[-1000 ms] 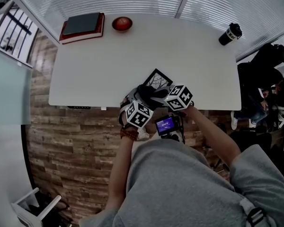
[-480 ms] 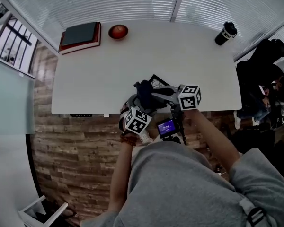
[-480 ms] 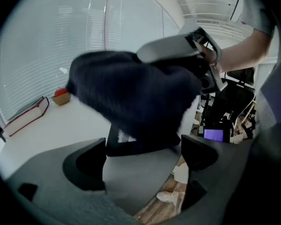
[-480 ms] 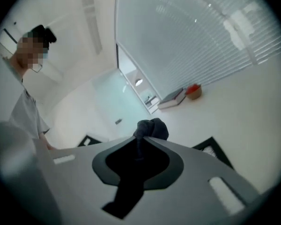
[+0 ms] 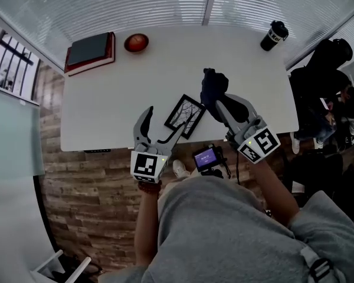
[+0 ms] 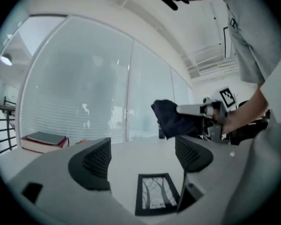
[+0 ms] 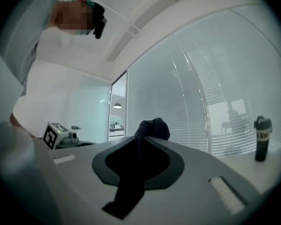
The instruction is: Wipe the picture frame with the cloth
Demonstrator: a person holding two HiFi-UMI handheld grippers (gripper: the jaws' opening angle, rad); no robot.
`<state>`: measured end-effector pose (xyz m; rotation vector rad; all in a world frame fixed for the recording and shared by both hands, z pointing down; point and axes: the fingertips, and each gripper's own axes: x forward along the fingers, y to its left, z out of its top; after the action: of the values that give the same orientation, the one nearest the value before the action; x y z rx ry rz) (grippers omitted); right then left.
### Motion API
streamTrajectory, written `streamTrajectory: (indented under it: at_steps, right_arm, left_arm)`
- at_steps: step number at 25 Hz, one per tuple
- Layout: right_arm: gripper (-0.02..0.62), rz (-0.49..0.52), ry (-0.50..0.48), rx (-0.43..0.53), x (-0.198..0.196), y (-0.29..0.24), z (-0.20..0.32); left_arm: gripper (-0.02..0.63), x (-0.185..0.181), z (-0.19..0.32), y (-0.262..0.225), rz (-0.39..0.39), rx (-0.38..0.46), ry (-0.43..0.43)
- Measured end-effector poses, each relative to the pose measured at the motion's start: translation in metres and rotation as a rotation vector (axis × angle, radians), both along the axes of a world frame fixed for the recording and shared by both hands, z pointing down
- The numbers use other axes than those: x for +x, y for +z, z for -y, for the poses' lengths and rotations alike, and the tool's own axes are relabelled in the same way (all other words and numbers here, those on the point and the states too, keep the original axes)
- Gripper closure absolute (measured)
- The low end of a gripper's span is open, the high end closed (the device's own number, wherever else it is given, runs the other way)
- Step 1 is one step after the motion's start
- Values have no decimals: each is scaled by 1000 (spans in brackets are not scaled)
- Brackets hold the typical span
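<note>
Nearest the person, the left gripper [image 5: 162,124] had its jaws apart and closing, with nothing gripped between them. Just beyond it, the picture frame [image 5: 186,115] lay flat near the front edge of the white table [image 5: 118,93]. The right gripper [image 5: 221,102] was clenched on the dark cloth [image 5: 213,86], held beside the frame. A cup [image 5: 273,35] stood at the table's far edge.

White table [image 5: 118,93]; wood-plank floor [image 5: 88,181] below its near edge. Far left corner: two stacked books [image 5: 89,50], a dark grey one lying on a red one. Just right of them, not touching: small red bowl [image 5: 136,42]. Far right corner: black lidded cup [image 5: 273,35], upright, print unreadable. Slatted blinds [image 5: 106,5] behind the table.
</note>
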<state>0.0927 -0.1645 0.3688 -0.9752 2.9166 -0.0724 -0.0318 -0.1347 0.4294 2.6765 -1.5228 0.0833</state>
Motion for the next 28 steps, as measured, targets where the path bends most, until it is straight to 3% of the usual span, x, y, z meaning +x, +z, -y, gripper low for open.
streamTrajectory:
  at_steps: [3, 6, 10, 20, 28]
  right_arm:
    - [540, -96, 81, 118, -1, -7, -14]
    - [540, -143, 144, 170, -5, -6, -22]
    - [540, -150, 154, 144, -13, 3, -23]
    - [540, -180, 64, 86, -30, 25, -41]
    - [538, -176, 51, 75, -37, 26, -44]
  left_arm:
    - [225, -5, 2, -43, -40, 139, -85]
    - [255, -5, 1, -63, -46, 212, -150]
    - [328, -2, -2, -64, -33, 228, -181]
    - [528, -3, -14, -45, 11, 218, -212]
    - [554, -1, -15, -42, 94, 229, -191]
